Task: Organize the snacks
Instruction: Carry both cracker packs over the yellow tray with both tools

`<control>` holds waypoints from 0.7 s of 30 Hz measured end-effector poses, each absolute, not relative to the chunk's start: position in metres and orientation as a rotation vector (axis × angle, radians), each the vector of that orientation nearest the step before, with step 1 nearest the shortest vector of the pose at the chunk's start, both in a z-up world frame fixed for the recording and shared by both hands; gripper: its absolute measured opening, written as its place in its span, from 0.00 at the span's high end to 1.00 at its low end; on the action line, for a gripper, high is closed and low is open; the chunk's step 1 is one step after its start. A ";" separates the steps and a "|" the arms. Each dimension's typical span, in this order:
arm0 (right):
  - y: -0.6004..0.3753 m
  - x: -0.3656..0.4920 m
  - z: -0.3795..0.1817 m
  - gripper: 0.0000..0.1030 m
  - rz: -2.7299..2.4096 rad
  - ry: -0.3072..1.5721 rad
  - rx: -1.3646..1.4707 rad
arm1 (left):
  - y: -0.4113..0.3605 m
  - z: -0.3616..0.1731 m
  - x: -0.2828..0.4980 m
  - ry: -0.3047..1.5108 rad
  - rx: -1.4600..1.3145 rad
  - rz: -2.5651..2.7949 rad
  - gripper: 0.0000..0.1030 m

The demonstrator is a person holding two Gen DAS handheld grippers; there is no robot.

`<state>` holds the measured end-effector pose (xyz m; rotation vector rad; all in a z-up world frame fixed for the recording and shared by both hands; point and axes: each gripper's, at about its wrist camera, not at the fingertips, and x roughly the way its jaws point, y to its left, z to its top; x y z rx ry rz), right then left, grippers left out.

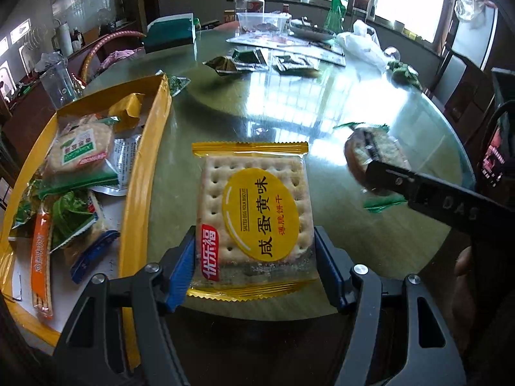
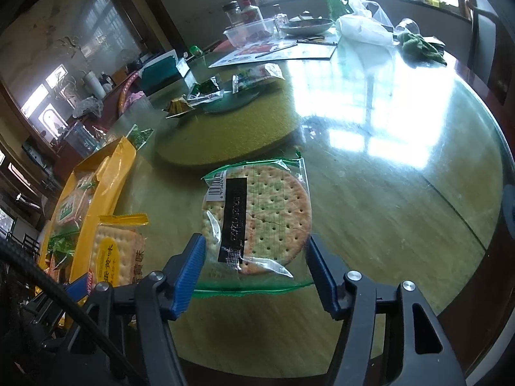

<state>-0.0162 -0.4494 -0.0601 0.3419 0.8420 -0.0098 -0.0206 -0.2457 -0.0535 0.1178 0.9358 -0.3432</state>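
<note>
Glass covers the round table (image 1: 370,103), and glare from the windows washes out its far half. I note clutter at the back: a clear plastic tub (image 1: 262,22), a green bottle (image 1: 336,6), a white plastic bag (image 1: 360,43) and loose green wrappers (image 1: 244,61) lying well apart from my work area. A round yellow-green mat (image 2: 231,132) sits mid-table; nothing stands between it and my tools. On my left, the yellow box (image 1: 141,173) holds a heap of packets: a round cracker pack with a green label (image 1: 80,151), an orange-edged pack (image 1: 42,257) and several green-wrapped ones. My left gripper (image 1: 256,267) pinches the lower end of a square yellow-trimmed biscuit packet (image 1: 254,212), held just beside the box wall over the table edge. My right gripper (image 2: 254,273) pinches a round cracker packet with green seams (image 2: 257,218), its barcode side up, over bare glass to the right of the box.
</note>
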 end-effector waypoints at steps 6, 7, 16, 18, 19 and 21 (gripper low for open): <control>-0.438 -0.008 -0.063 0.48 -0.008 0.877 0.309 | -0.222 -0.034 -0.027 0.909 0.064 -0.352 0.33; -0.437 -0.006 -0.066 0.48 -0.002 0.888 0.313 | -0.217 -0.030 -0.029 0.898 0.058 -0.349 0.33; -0.430 0.009 -0.069 0.32 -0.030 0.902 0.314 | -0.194 -0.019 -0.024 0.871 0.017 -0.324 0.33; -0.426 0.013 -0.070 0.28 -0.045 0.902 0.289 | -0.190 -0.018 -0.022 0.867 0.007 -0.314 0.33; -0.423 0.015 -0.070 0.28 -0.049 0.902 0.270 | -0.189 -0.018 -0.021 0.867 0.004 -0.311 0.33; -0.418 0.017 -0.070 0.27 -0.063 0.900 0.239 | -0.185 -0.017 -0.019 0.863 -0.002 -0.303 0.33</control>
